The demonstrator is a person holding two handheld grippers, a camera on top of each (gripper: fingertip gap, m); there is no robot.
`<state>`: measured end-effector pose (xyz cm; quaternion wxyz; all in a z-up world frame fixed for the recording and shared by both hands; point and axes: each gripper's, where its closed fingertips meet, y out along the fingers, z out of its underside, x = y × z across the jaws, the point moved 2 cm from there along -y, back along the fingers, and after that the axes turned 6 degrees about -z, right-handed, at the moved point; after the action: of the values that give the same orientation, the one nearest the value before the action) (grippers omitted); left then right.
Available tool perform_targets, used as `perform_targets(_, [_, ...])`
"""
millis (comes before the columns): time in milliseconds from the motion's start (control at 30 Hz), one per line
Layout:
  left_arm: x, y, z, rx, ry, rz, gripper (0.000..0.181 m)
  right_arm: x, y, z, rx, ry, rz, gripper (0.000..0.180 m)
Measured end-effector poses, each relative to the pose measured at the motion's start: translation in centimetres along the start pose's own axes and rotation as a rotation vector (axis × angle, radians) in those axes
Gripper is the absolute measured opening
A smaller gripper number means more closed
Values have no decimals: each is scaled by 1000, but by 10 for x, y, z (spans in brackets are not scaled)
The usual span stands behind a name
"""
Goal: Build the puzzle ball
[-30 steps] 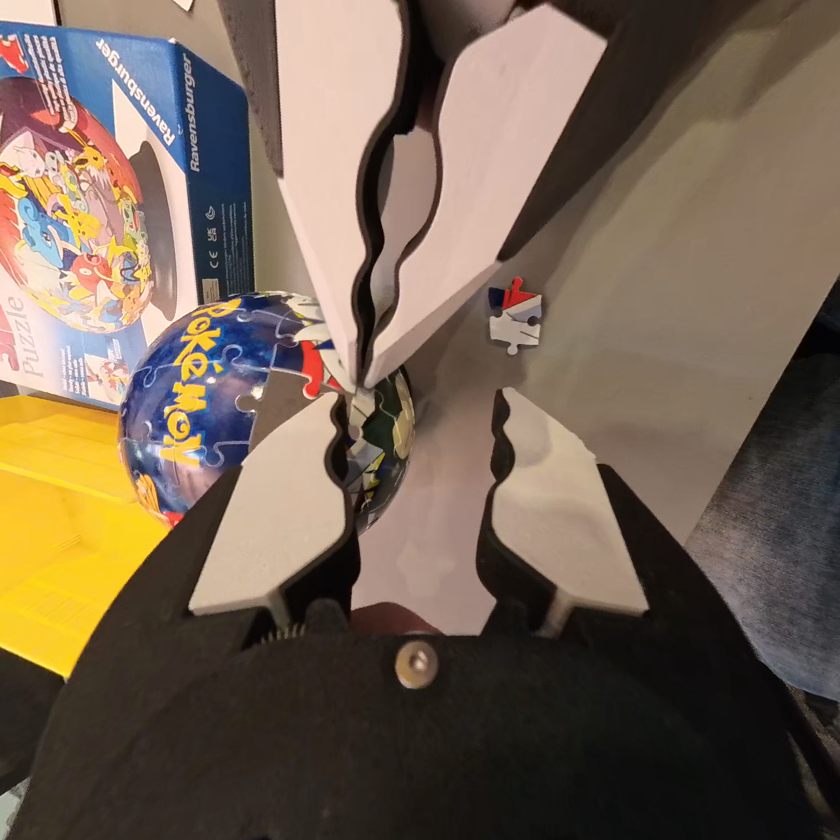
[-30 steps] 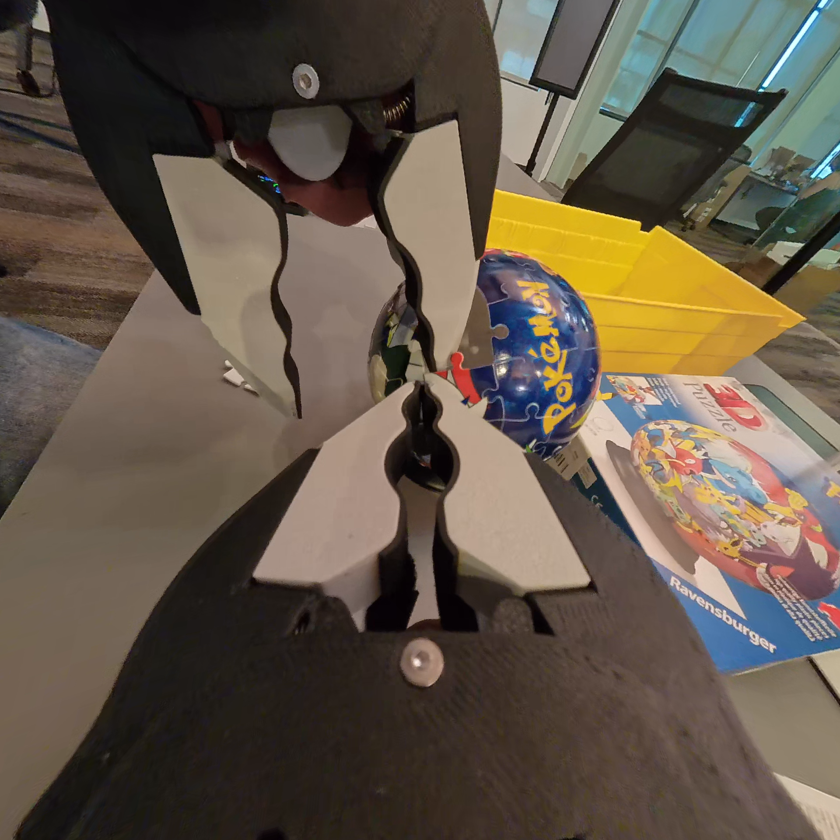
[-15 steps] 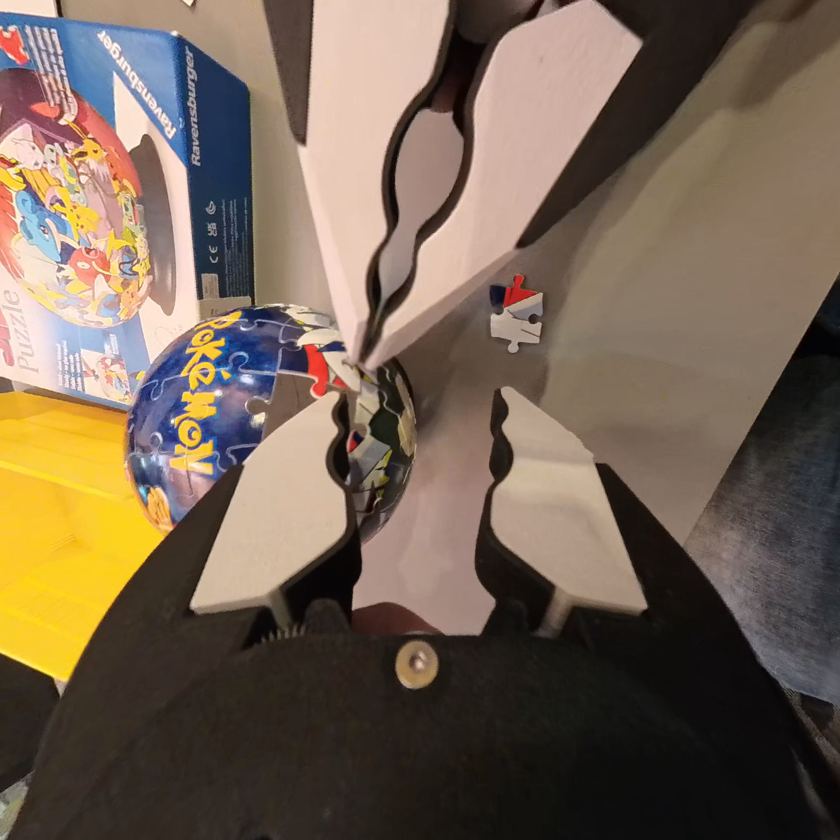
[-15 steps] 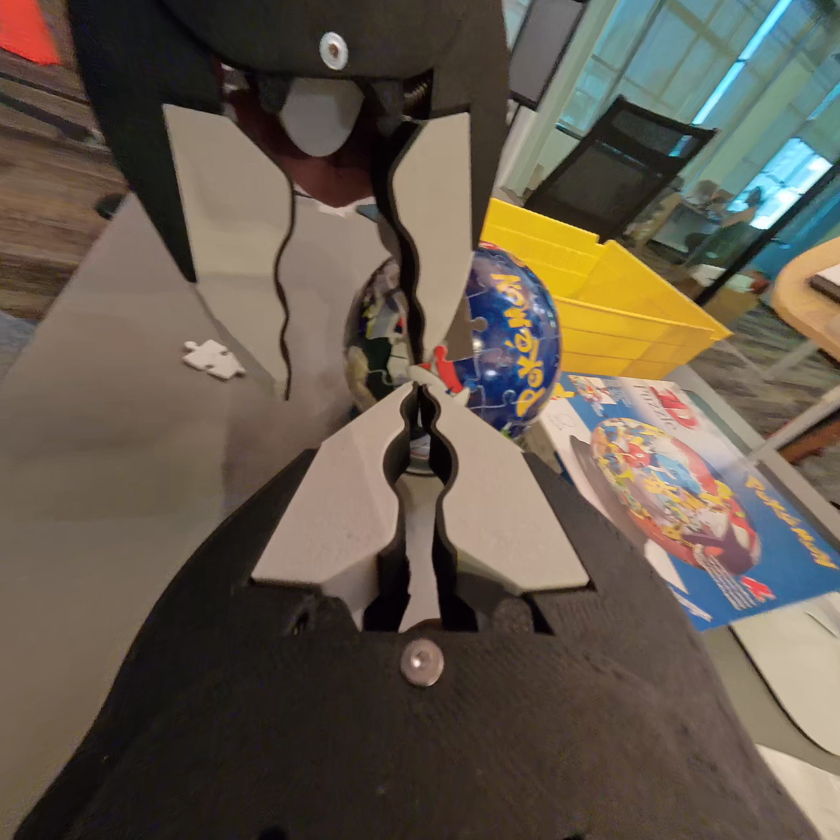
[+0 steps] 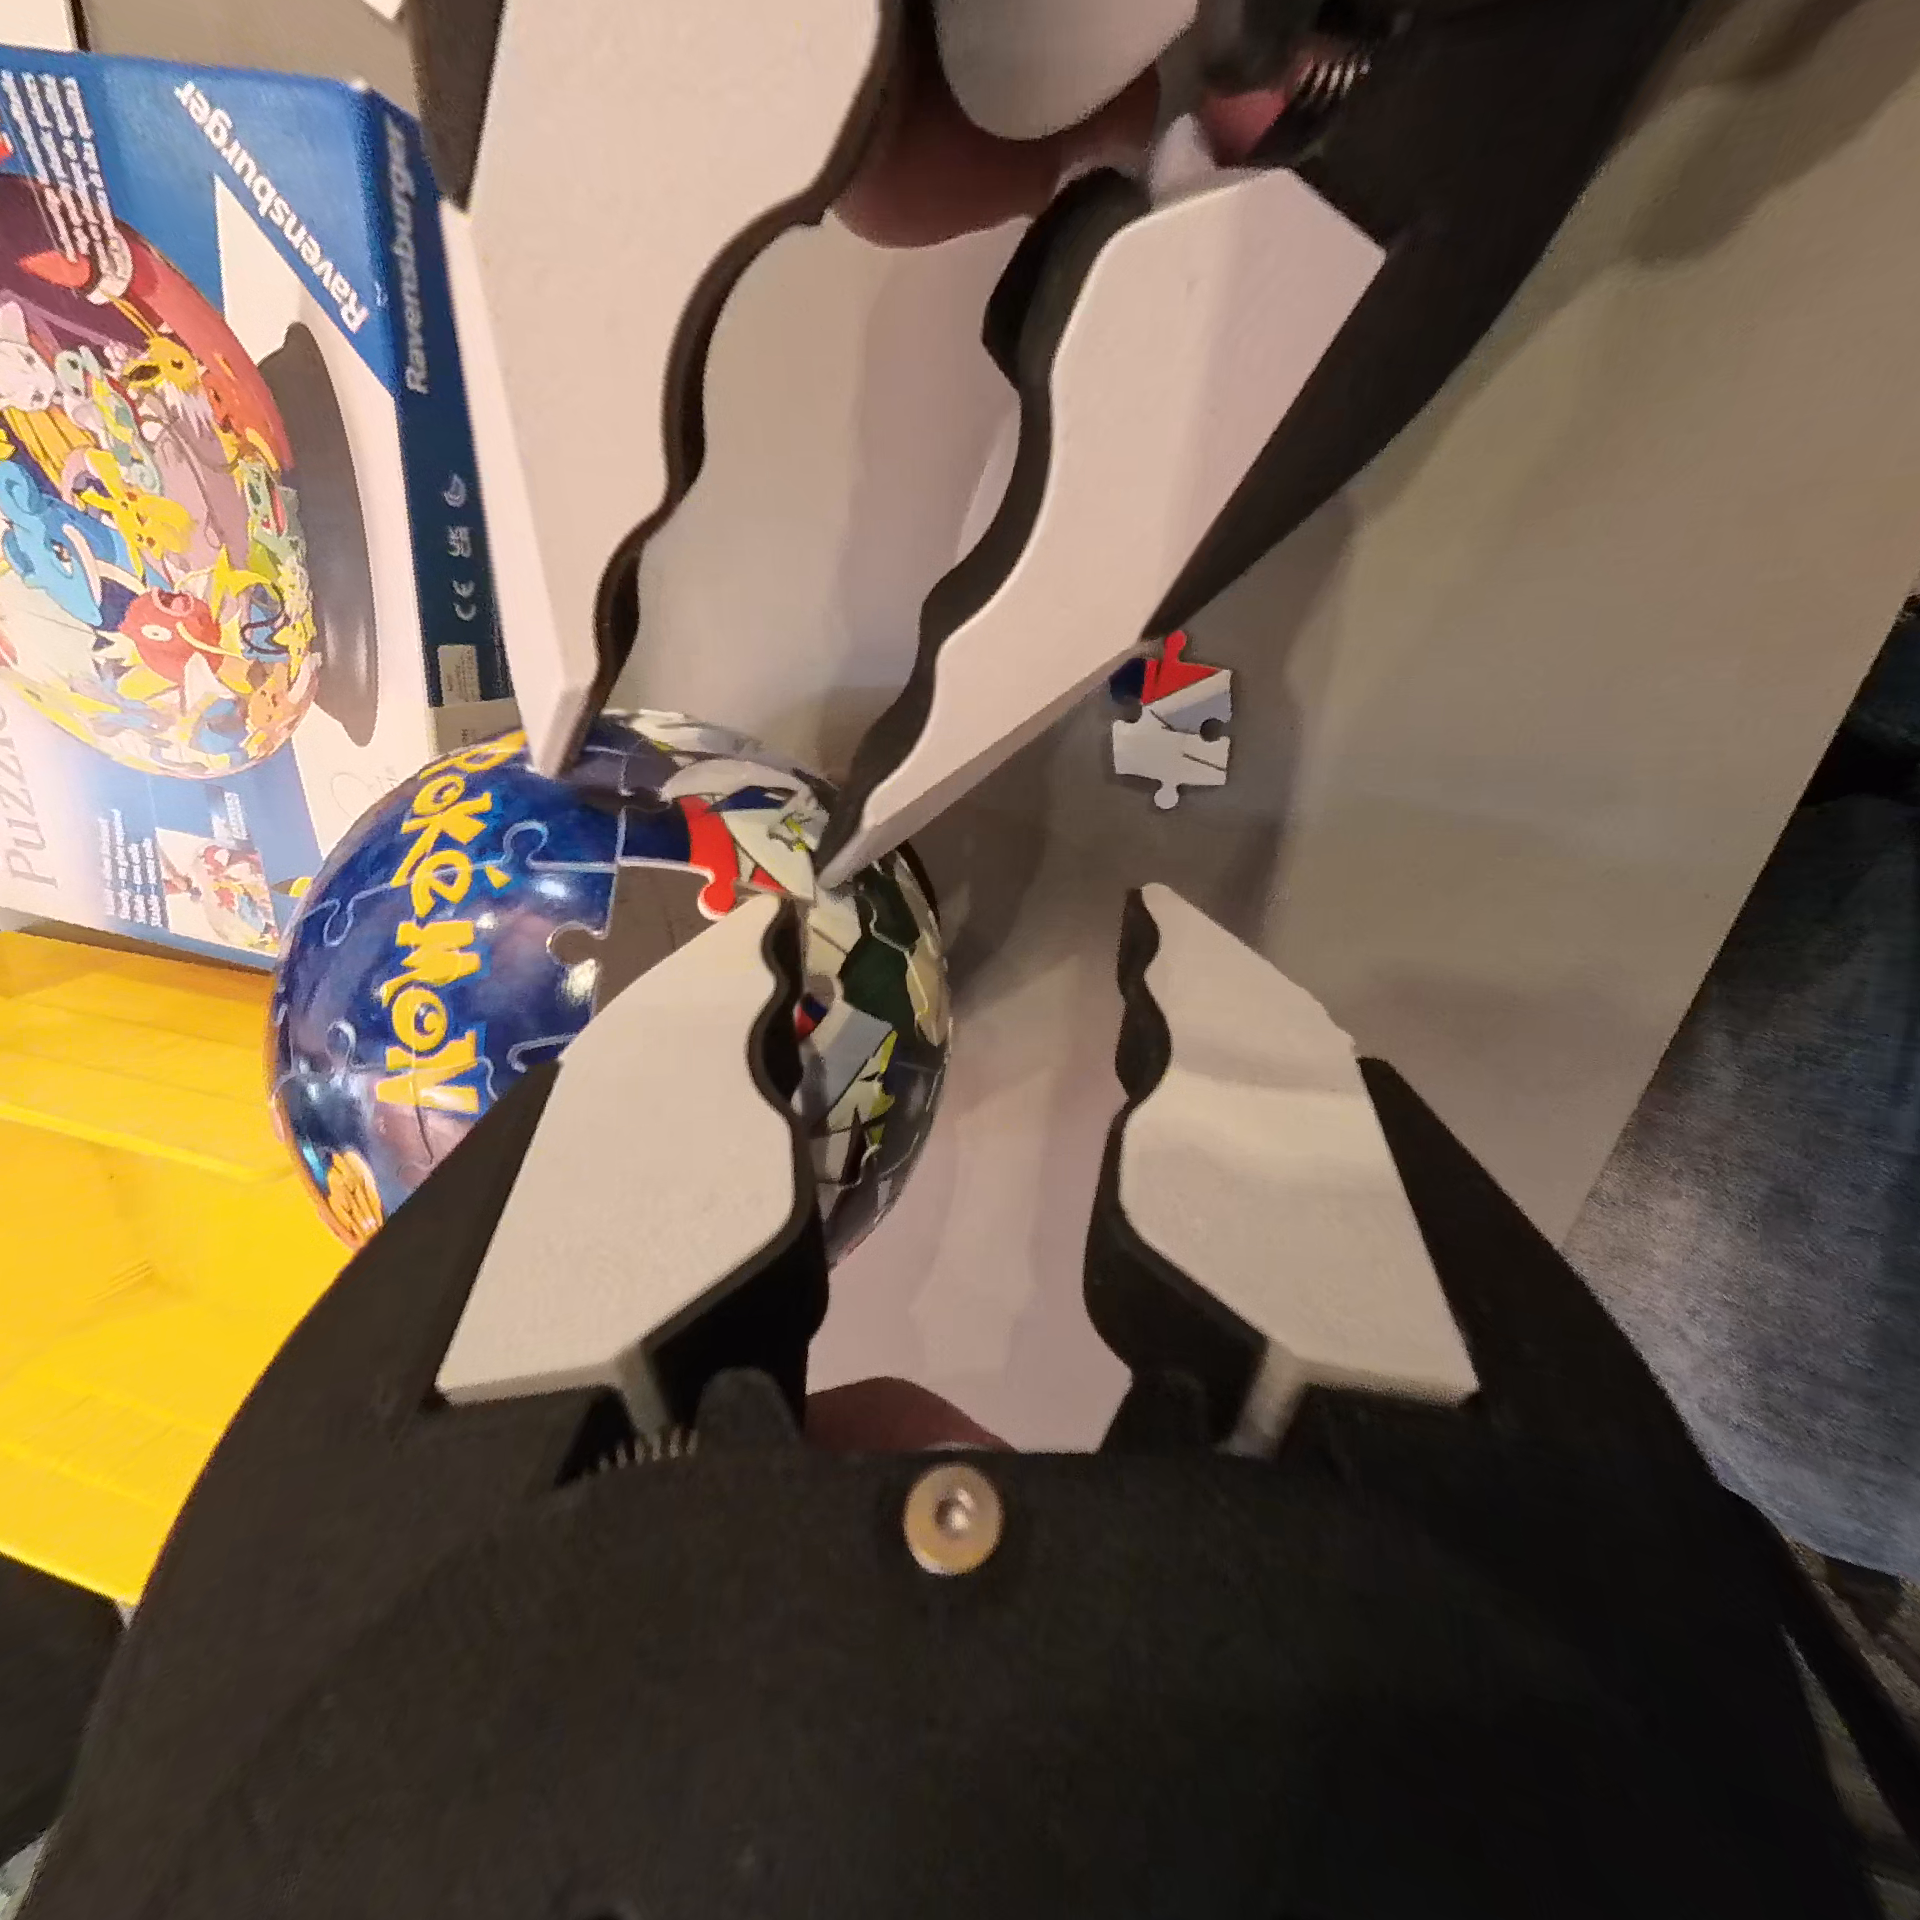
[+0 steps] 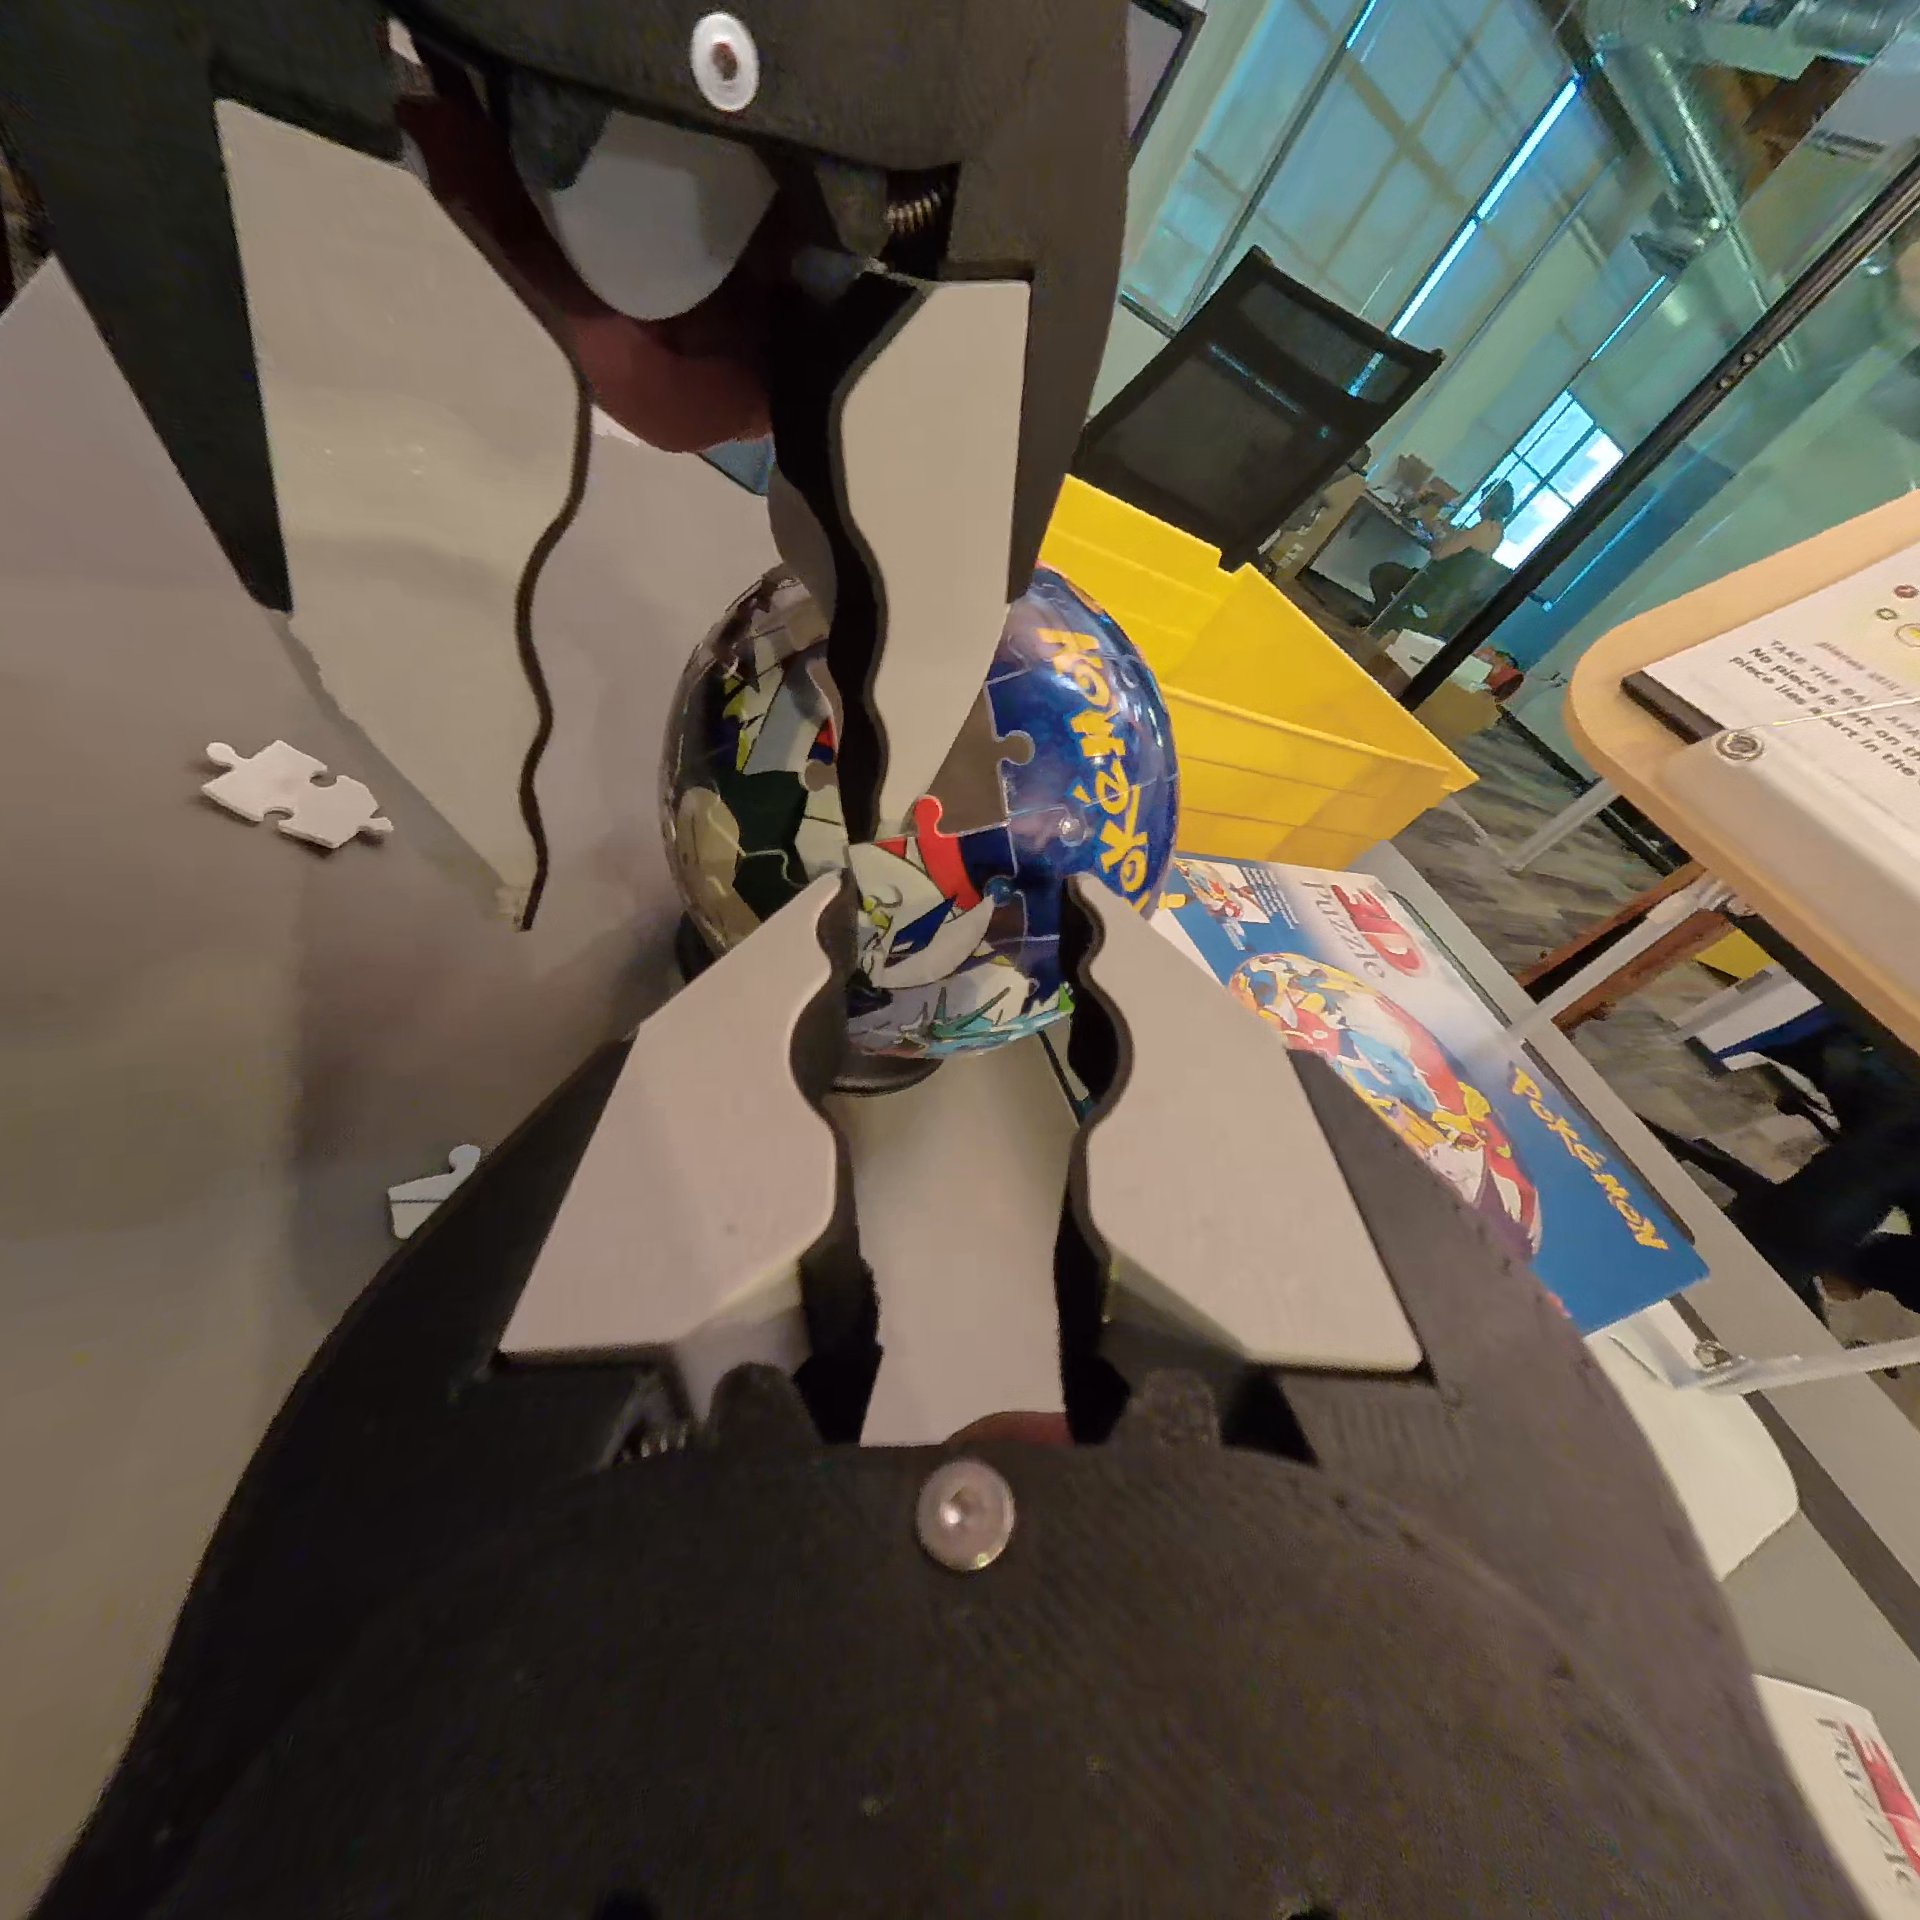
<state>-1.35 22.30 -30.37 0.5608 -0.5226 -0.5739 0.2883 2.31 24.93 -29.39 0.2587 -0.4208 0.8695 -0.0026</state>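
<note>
The blue puzzle ball stands on the grey table, with a dark gap in its shell. A red-and-white piece sits on the ball at the gap's edge. My left gripper is open and empty, its left finger against the ball beside the gap. My right gripper reaches in from above, open, with its fingertips at the ball on either side of that piece. In the right wrist view my right gripper is open in front of the ball, and the left gripper hangs open from above.
A loose piece lies face up on the table right of the ball. Two white face-down pieces lie there too. The puzzle box and a yellow bin flank the ball. A person's leg is past the table edge.
My right gripper was shut on a piece at the ball and has opened, leaving the red-and-white piece on the ball. The left gripper stayed open in place.
</note>
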Motion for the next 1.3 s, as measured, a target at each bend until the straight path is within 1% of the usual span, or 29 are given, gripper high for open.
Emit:
perform_targets(367, [3, -4, -4, 3, 17, -18, 61, -3, 1, 2, -3, 50, -27, 32])
perform_targets(567, [4, -5, 2, 51, 45, -32, 62, -3, -1, 3, 1, 59, -39, 30])
perform_targets(800, [1, -7, 2, 70, 80, -28, 61, -3, 0, 3, -1, 75, -44, 31])
perform_targets(1167, [0, -6, 1, 43, 68, -29, 61, -5, 1, 3, 3, 105, -52, 30])
perform_targets(1300, [6, -15, -5, -8, 50, -72, 64, -5, 0, 3, -7, 122, -71, 30])
